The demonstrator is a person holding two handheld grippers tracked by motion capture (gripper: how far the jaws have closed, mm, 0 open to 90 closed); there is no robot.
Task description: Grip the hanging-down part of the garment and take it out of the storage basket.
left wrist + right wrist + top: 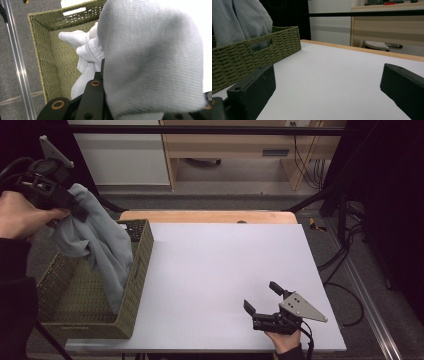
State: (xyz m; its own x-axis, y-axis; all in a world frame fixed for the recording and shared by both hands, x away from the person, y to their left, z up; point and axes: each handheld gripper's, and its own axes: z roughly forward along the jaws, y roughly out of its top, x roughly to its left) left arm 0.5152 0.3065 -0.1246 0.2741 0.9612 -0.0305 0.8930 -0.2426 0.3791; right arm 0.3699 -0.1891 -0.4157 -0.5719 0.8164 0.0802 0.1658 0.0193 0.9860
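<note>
- Left gripper (75, 207): held high at table's left by left hand (20, 215), jaws pointing right & slightly down, clamped tight on grey cloth (97, 242).
- Left forearm in dark sleeve, coming up from bottom-left.
- Right gripper (262, 297): low near table's front-right edge, jaws wide apart, nothing btwn them, pointing up-left.
- Right hand (285, 340) grips it from below.

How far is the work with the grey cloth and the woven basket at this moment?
Done: the left claw is shut on the grey cloth garment and holds it above the green woven basket. In hand: the cloth's lower end hangs inside the basket. Left: clearing the rim, probably laying it on the white table, where the right claw rests open.
</note>
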